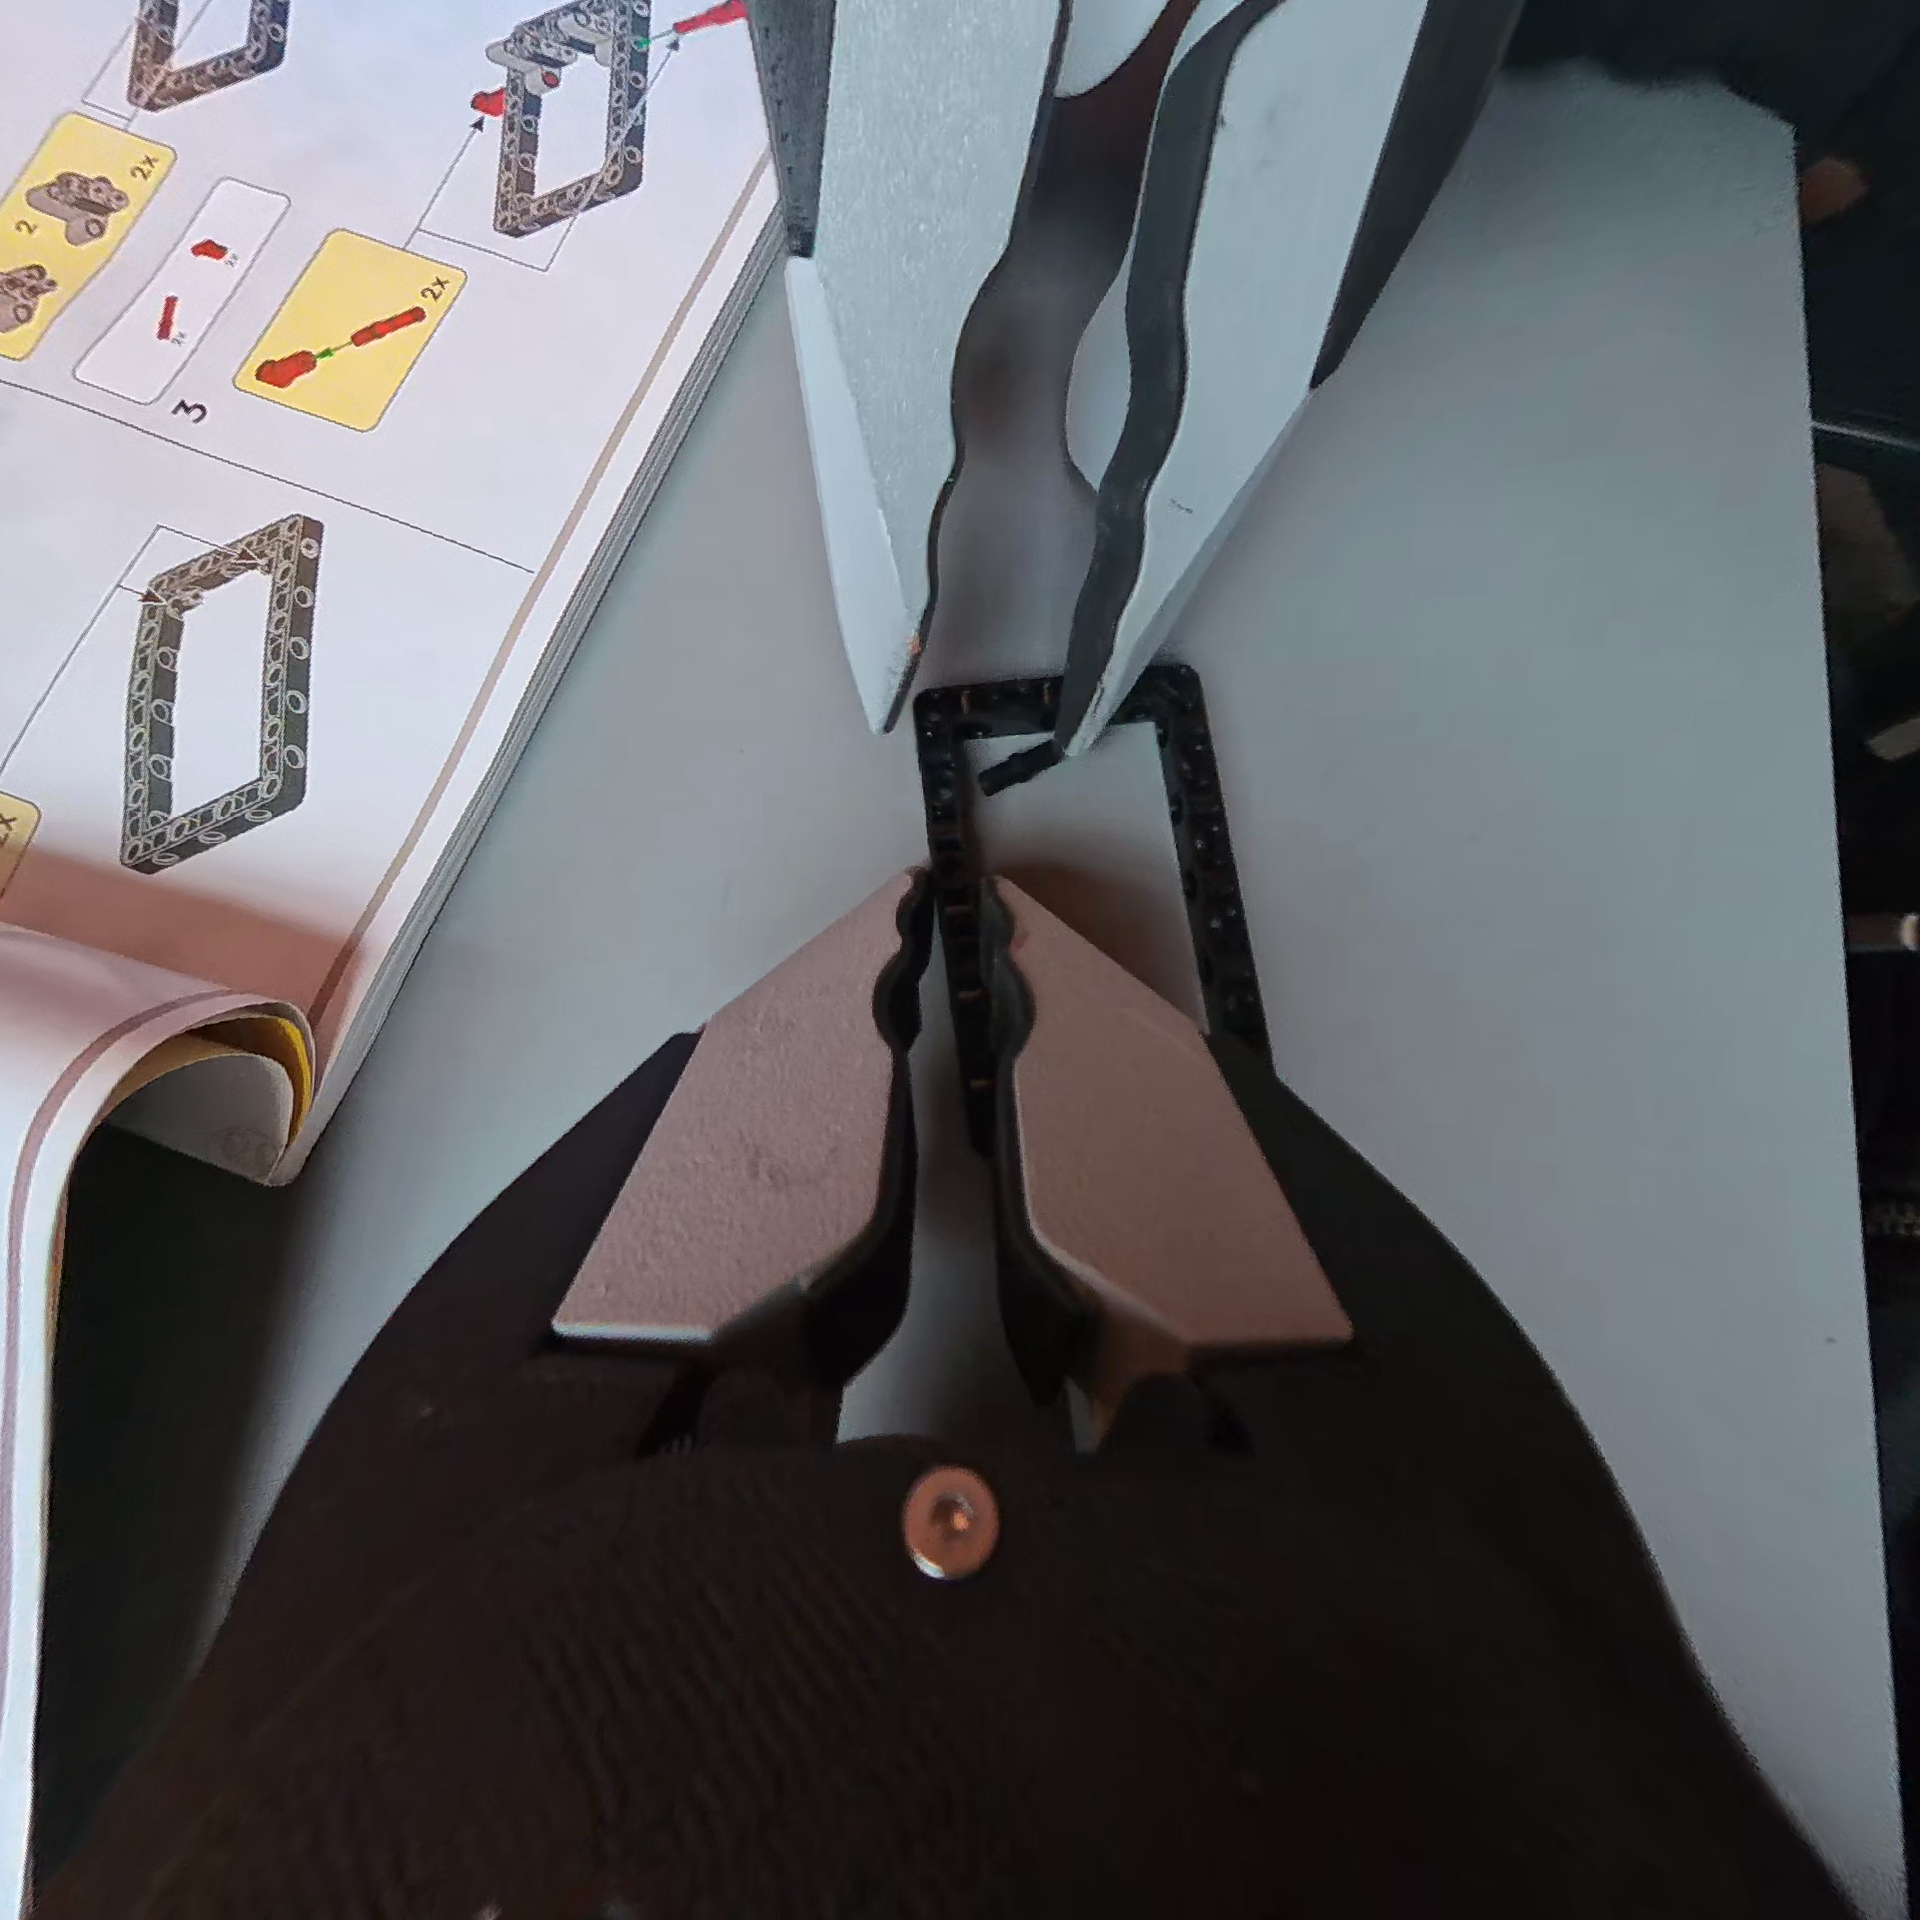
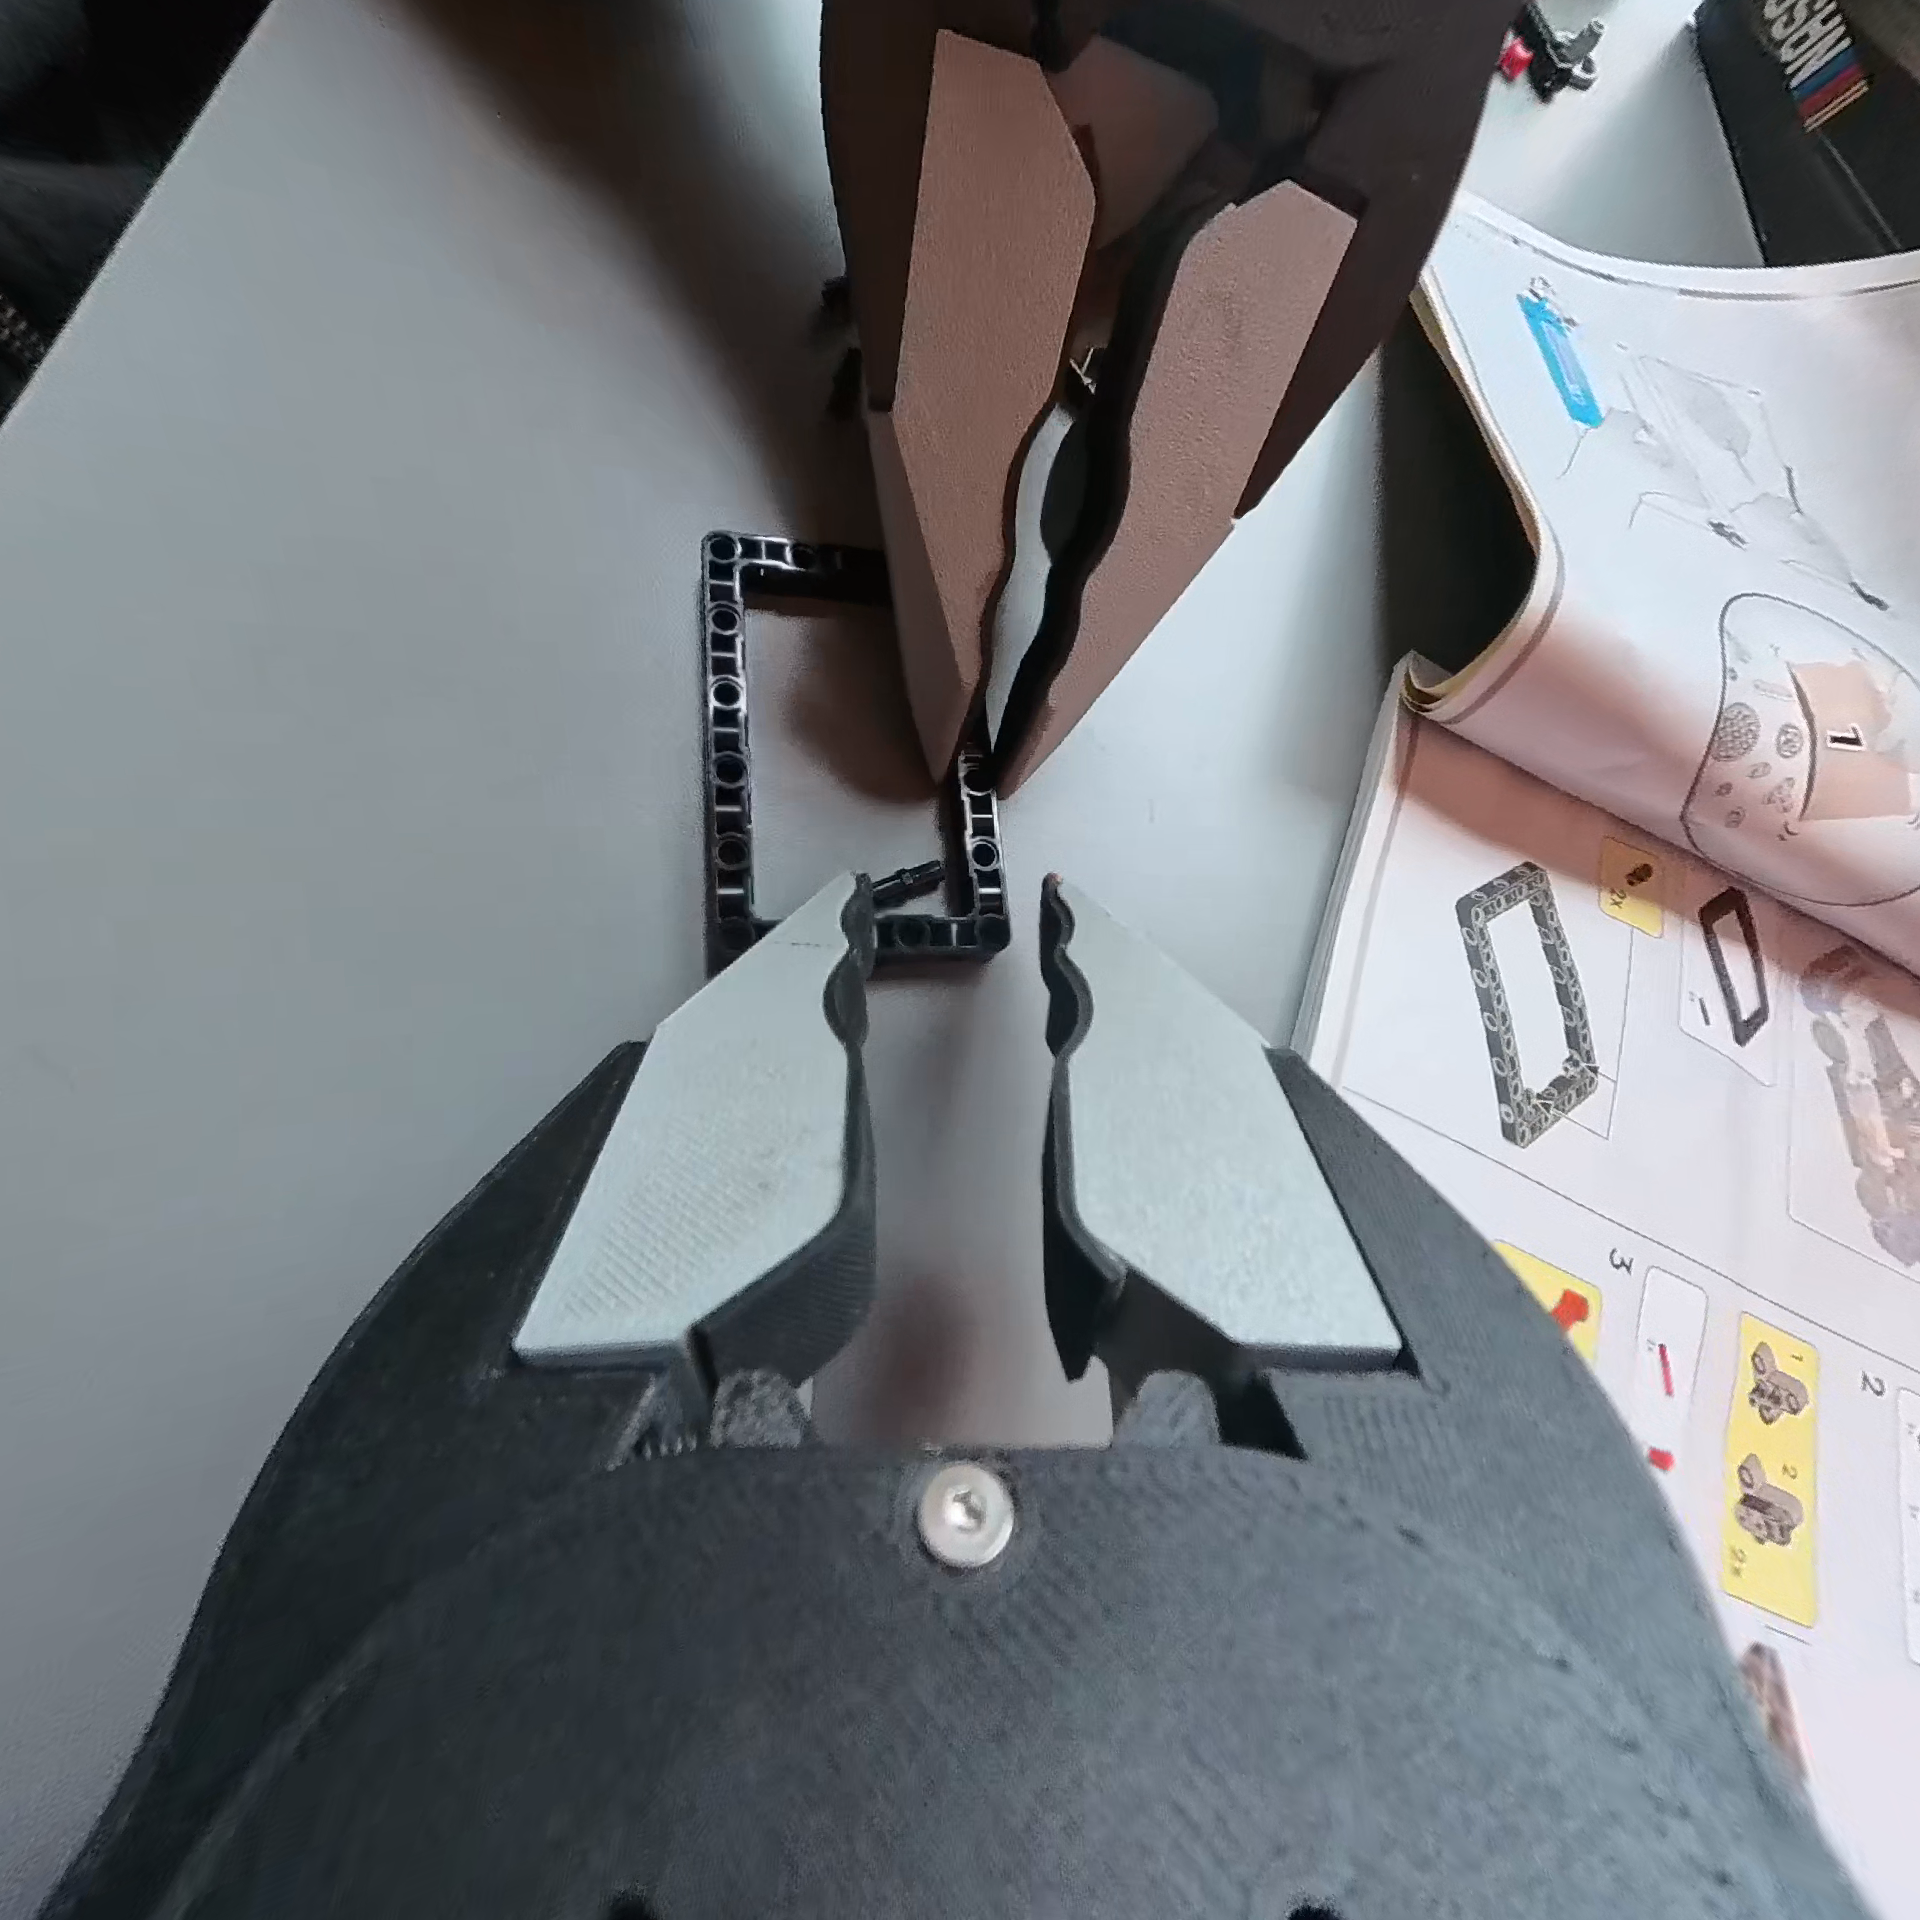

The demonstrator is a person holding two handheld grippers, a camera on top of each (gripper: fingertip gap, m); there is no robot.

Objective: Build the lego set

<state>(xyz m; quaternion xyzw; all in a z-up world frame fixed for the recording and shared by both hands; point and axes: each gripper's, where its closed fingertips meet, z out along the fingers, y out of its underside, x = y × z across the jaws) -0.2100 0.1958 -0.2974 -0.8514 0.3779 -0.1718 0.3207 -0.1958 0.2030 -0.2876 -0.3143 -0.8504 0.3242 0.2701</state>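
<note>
A black rectangular lego frame (image 1: 1210,831) lies flat on the white table (image 1: 1507,675). My left gripper (image 1: 958,902), with brown fingers, is shut on one long side of the frame. My right gripper (image 2: 954,891), with grey fingers, is open over the frame's short end. A small black pin (image 2: 909,883) lies inside the frame, touching one of its fingertips (image 2: 854,896). In the left wrist view the right gripper (image 1: 982,732) comes in from the top, with the pin (image 1: 1013,774) at its tip. In the right wrist view the frame (image 2: 727,727) and the left gripper (image 2: 971,774) lie ahead.
An open instruction booklet (image 1: 312,499) lies beside the frame; it also shows in the right wrist view (image 2: 1662,987), its pages curled up. Small loose parts (image 2: 1558,52) and a dark box (image 2: 1818,114) sit at the table's far end. The table edge (image 1: 1808,727) runs close by the frame. The grippers are tip to tip, or close to it.
</note>
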